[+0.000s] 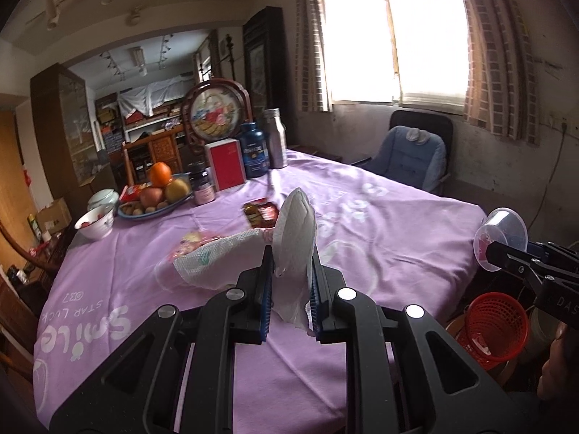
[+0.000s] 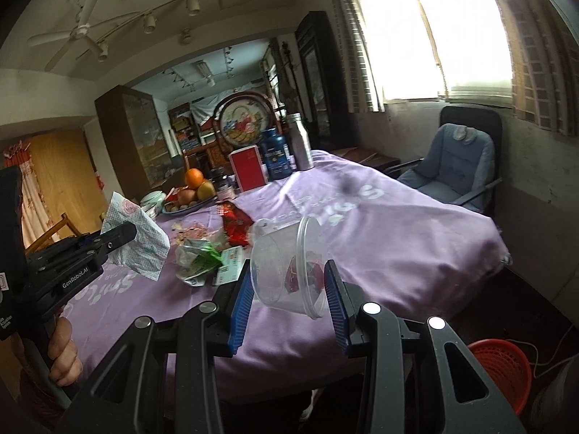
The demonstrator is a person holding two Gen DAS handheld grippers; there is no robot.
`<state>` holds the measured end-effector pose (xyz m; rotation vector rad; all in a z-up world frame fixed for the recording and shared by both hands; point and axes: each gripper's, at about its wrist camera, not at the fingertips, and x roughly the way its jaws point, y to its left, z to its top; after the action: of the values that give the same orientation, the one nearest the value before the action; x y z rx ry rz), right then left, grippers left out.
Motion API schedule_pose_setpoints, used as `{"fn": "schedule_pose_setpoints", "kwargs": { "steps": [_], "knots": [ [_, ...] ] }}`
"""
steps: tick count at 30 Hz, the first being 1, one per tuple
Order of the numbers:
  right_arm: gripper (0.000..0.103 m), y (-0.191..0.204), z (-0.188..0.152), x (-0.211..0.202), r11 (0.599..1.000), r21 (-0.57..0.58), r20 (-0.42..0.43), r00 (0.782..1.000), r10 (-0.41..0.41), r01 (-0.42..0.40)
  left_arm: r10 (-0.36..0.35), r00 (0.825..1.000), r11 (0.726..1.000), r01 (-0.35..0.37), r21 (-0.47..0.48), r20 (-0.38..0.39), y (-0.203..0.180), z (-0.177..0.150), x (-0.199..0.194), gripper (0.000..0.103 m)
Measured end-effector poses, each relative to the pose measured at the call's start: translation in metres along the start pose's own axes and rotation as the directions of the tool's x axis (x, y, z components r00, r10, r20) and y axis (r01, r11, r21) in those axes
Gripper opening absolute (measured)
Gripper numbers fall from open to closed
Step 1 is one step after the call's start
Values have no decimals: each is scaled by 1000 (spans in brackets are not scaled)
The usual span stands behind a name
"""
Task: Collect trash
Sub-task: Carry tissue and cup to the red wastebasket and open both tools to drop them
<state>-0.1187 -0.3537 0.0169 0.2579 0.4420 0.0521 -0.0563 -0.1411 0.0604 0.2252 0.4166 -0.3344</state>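
Observation:
My left gripper (image 1: 289, 275) is shut on a white paper tissue (image 1: 293, 238) and holds it above the purple tablecloth (image 1: 398, 224); the tissue also shows in the right wrist view (image 2: 139, 246). My right gripper (image 2: 289, 285) is shut on a clear plastic cup (image 2: 286, 267) lying sideways with a red scrap inside; the cup shows at the right in the left wrist view (image 1: 501, 242). A red wrapper (image 2: 235, 224), a crumpled green-white wrapper (image 2: 199, 260) and small scraps (image 2: 190, 233) lie on the table. A red mesh basket (image 1: 495, 325) stands on the floor beside the table (image 2: 501, 365).
A fruit plate (image 1: 155, 195), a white bowl (image 1: 96, 222), a red box (image 1: 226, 164), jars and a metal bottle (image 1: 275, 137) stand at the far side of the table. A blue-cushioned chair (image 1: 412, 155) stands under the window.

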Motion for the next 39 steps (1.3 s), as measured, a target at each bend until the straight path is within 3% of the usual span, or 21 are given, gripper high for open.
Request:
{"fn": "schedule_pose_setpoints", "kwargs": {
  "steps": [9,17,25,30,33,34,35,39],
  "knots": [
    [39,-53,-11,-21,993,80,15,996,-93,91,-105,994,991,106,82,-10,-62,9,18,20],
    [39,-117,-25,-34,964,167,-9,978,-206,205,-235,970,958,243,150,-71,-134,13,48,20],
    [39,-188,-55,-42,907,253,-106,941,-321,338,-365,918,900,391,193,-156,-201,10,72,20],
    [39,-229,-85,-36,858,295,-213,904,-370,421,-421,880,863,463,199,-220,-236,5,83,20],
    [40,-244,-100,-27,850,311,-270,897,-350,426,-439,860,844,494,208,-260,-254,-1,91,20],
    [47,-247,-105,-21,850,304,-295,891,-345,430,-443,853,837,504,214,-276,-262,-3,95,20],
    [62,-250,-110,-13,850,292,-326,882,-341,437,-446,847,831,512,218,-289,-267,-5,98,20],
    [67,-258,-122,-8,839,292,-336,871,-359,459,-457,821,805,545,235,-341,-291,-14,111,20]
  ]
}}
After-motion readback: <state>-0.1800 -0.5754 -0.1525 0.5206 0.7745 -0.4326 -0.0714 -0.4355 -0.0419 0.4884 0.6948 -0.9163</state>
